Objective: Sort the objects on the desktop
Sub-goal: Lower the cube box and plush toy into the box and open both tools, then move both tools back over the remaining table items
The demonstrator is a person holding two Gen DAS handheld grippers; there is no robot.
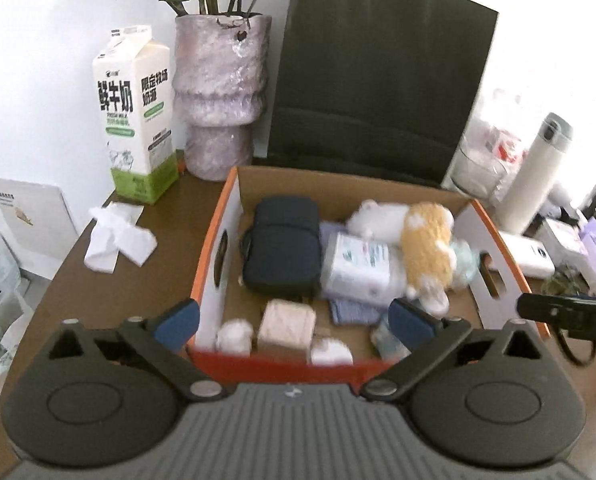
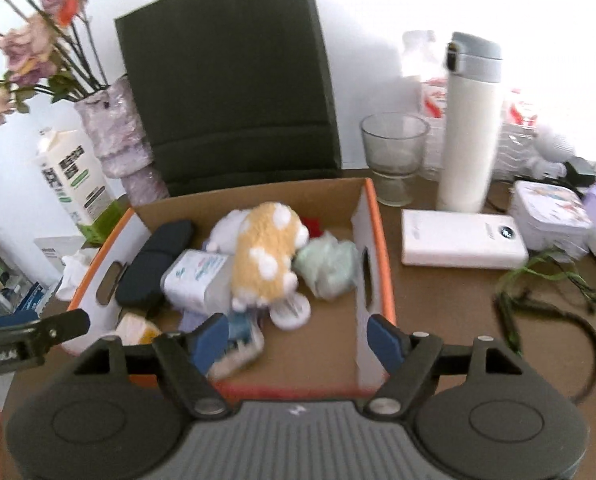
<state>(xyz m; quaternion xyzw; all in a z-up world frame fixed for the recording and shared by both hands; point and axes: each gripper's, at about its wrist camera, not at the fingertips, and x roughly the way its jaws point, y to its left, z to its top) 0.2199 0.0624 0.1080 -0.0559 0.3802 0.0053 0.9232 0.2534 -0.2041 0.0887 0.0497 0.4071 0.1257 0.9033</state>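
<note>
Both grippers hang spread wide with nothing between the pads: left gripper (image 1: 295, 322) low centre over the near rim of the orange-edged cardboard box (image 1: 213, 236), right gripper (image 2: 298, 338) low centre over that box's right near corner. Mid-frame inside the box lie a navy pouch (image 1: 281, 252), yellow plush toy (image 1: 428, 248), white tissue pack (image 1: 360, 266). White power bank (image 2: 462, 240) sits on the brown table, right of the box; milk carton (image 1: 135, 120) upper left.

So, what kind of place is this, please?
Probably a desk at home or in a small office: a brown table against a white wall, with a vase of flowers, a milk carton, a thermos and a cardboard box of small things.
</note>
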